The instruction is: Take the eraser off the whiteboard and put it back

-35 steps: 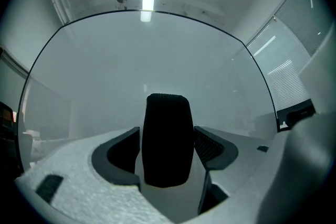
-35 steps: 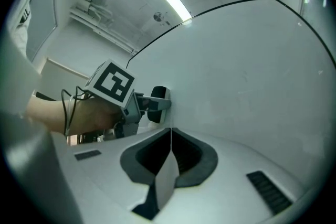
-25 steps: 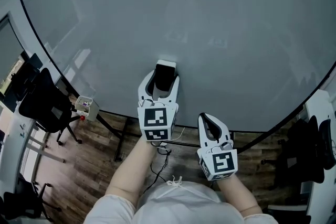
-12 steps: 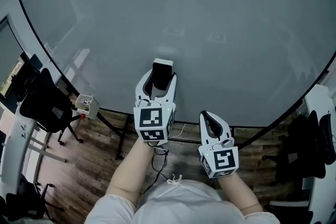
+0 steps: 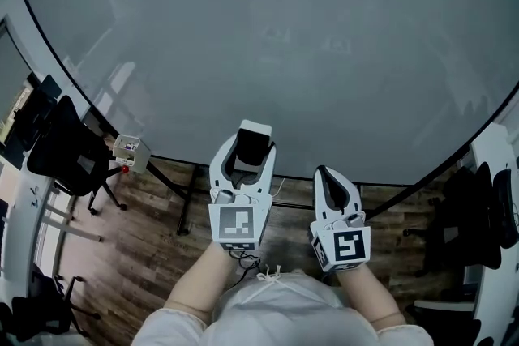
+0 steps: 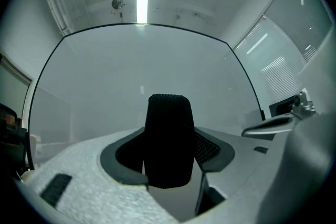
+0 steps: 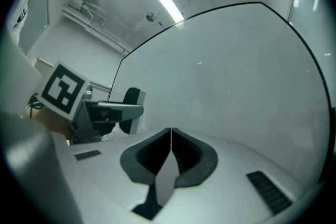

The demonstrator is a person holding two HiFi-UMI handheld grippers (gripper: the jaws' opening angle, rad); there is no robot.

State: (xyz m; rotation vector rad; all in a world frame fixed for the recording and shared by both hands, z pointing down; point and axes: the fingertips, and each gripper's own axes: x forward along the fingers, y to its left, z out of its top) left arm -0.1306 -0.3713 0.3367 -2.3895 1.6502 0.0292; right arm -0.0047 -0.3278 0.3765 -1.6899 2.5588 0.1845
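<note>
The left claw [image 5: 246, 160] was pinching the eraser [image 5: 253, 143], its two jaws bearing on the eraser's long sides. In the left gripper view the black, textured block stood upright between the pads and filled the gap. In the head view its long axis ran from 6 to 12 o'clock, in line with the way the claw pointed, with a white face at the 12 o'clock end. The right claw [image 5: 333, 189] was pressed together with nothing in it, and sat just beside the left one at about 3 o'clock.

The eraser appeared to be off the whiteboard [image 5: 324, 36]. The left gripper view took in most of the board's black frame beyond the block, which suggests the claw stood back from the surface. No view showed the gap itself, so how far it stood off cannot be told.

Judged from this, the removal was done and the return was left. The board lay straight ahead of the held eraser, at 12 o'clock, so the coming move would be a push forward along the claw's own line. The left hand was the one to make it, since it already held the thing. The white end seemed the face to meet the board, and it would need to arrive flat, not tipped on an edge.
</note>
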